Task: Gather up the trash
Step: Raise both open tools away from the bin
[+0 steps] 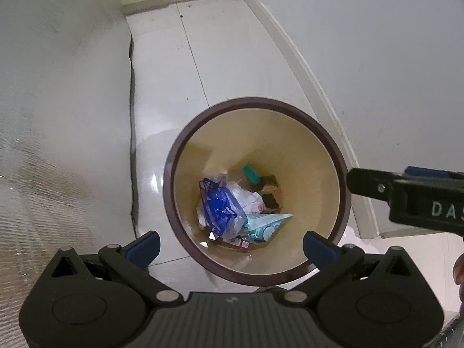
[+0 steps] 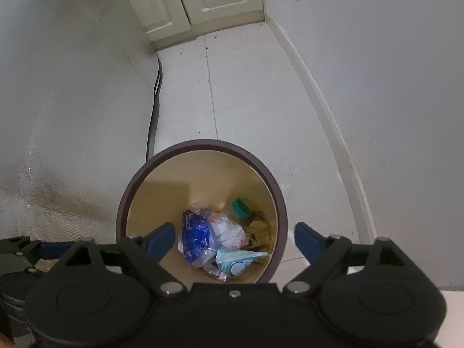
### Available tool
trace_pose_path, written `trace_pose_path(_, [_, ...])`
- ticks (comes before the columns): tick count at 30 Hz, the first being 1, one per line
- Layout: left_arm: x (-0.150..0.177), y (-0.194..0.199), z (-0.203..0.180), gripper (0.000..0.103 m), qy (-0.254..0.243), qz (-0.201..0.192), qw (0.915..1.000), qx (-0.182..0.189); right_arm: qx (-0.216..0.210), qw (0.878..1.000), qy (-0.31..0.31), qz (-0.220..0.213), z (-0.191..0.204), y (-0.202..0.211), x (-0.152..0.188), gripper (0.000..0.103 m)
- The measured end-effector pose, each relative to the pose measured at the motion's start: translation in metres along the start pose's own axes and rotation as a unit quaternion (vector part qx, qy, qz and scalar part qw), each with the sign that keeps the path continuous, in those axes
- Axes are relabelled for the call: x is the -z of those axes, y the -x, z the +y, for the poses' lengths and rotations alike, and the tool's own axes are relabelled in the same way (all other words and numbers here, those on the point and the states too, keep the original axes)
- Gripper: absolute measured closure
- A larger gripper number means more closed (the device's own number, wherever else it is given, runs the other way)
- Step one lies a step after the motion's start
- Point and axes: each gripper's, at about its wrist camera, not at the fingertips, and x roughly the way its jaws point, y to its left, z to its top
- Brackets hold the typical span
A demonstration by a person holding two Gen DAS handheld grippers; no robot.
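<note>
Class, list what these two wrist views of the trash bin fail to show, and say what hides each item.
- Bin outer wall and base: both views, hidden by its own rim.
- Trash beneath the blue wrapper and pale blue packet: covered by them.
- Red item at the bottom: left view, mostly buried, print too small.
- Right tool: left view, cut off by the edge.

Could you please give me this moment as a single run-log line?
left gripper: open, empty, above bin | right gripper: open, empty, above bin | trash bin: upright on floor, holds blue wrapper, teal cap
</note>
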Motion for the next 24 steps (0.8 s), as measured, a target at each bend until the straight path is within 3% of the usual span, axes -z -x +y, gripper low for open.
trace_pose_path(9, [0.016,0.046,0.003,0.0,-0.003,-0.021,0.9996,-0.022,0.01,1.0,-0.01,-0.024,0.005,0.042,0.006,0.0])
trace_pose_path(24, [0.04,0.153,-0.005,0.0,-0.006,-0.101,0.9943,-0.033,0.025,0.997,-0.008,-0.069,0.015,0.143,0.022,0.0])
